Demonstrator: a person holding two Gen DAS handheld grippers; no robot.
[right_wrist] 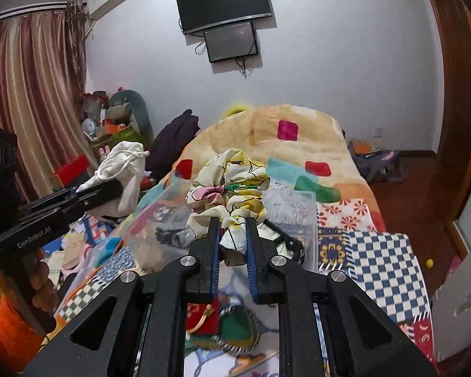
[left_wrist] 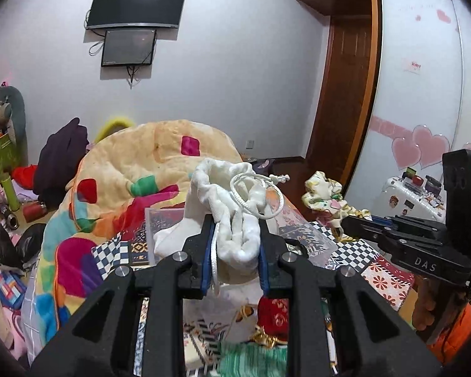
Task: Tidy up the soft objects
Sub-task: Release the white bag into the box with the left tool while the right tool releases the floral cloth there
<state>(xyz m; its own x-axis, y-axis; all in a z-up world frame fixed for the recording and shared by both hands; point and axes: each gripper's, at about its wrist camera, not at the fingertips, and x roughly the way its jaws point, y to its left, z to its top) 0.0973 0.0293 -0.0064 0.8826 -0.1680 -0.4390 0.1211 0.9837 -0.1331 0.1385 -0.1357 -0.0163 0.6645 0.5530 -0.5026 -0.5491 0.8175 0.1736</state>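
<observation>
In the left wrist view, we saw a clear plastic box (left_wrist: 311,238) on the bed, its contents unclear. Our left gripper (left_wrist: 235,251) was clamped on the white drawstring pouch (left_wrist: 235,207), which rose toward twelve o'clock.

In the right wrist view, our right gripper (right_wrist: 232,245) pinched the floral scrunchie (right_wrist: 229,185), bunched at twelve o'clock above the box (right_wrist: 285,216).

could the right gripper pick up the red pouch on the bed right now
Probably not: the right gripper is already shut on the floral cloth, so its jaws are full. The red pouch lies uncovered just below it.
</observation>
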